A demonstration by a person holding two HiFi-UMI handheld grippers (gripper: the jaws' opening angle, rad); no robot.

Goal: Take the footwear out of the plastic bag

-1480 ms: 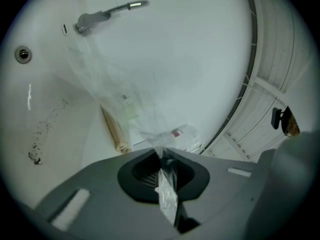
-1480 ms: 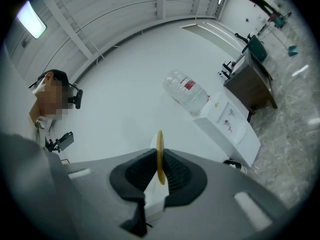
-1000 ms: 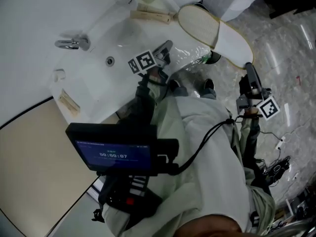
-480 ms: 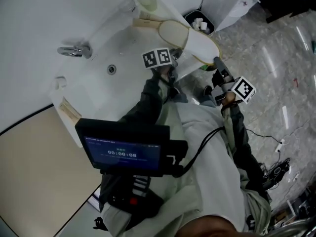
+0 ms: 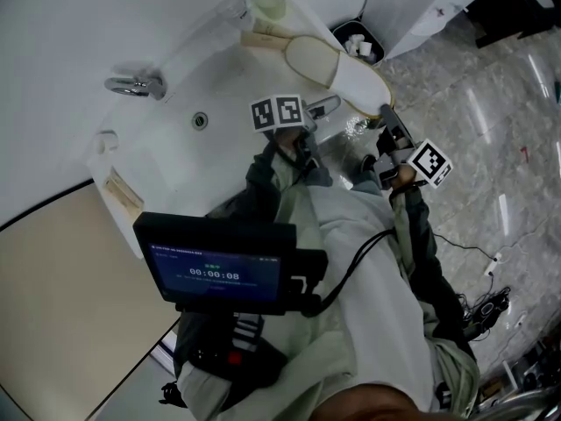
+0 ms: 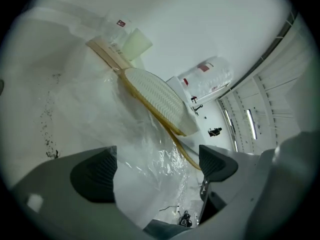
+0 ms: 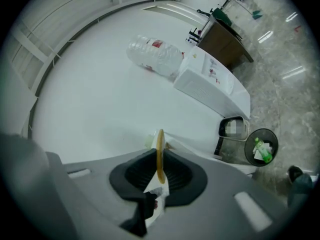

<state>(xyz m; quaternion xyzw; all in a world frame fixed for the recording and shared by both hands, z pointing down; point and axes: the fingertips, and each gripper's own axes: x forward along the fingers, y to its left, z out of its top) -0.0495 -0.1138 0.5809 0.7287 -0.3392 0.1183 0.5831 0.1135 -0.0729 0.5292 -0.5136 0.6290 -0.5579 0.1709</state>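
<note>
A white slipper [image 5: 337, 64] with a beige ribbed sole lies across the sink's right rim, pulled out of the clear plastic bag [image 5: 351, 130]. My right gripper [image 5: 386, 117] is shut on its near edge; in the right gripper view the thin slipper edge [image 7: 160, 151] stands upright between the pads of that gripper [image 7: 160, 176]. My left gripper [image 5: 324, 108] is beside the bag and its jaws have just been opening. In the left gripper view they [image 6: 157, 169] stand open, with loose bag film [image 6: 150, 154] lying between the pads and the slipper [image 6: 155, 96] beyond.
The white sink [image 5: 188, 68] has a faucet [image 5: 131, 84] and a drain [image 5: 200, 121]. A cup [image 5: 269, 3] and wrapped packets [image 5: 263, 35] sit on its far rim. A trash bin [image 5: 358, 42] stands on the marble floor, and a monitor [image 5: 219, 270] hangs at the person's chest.
The right gripper carried the slipper down and left onto the sink rim. The left gripper's jaws, shut on the bag earlier, now stand wide and have let the film go.
</note>
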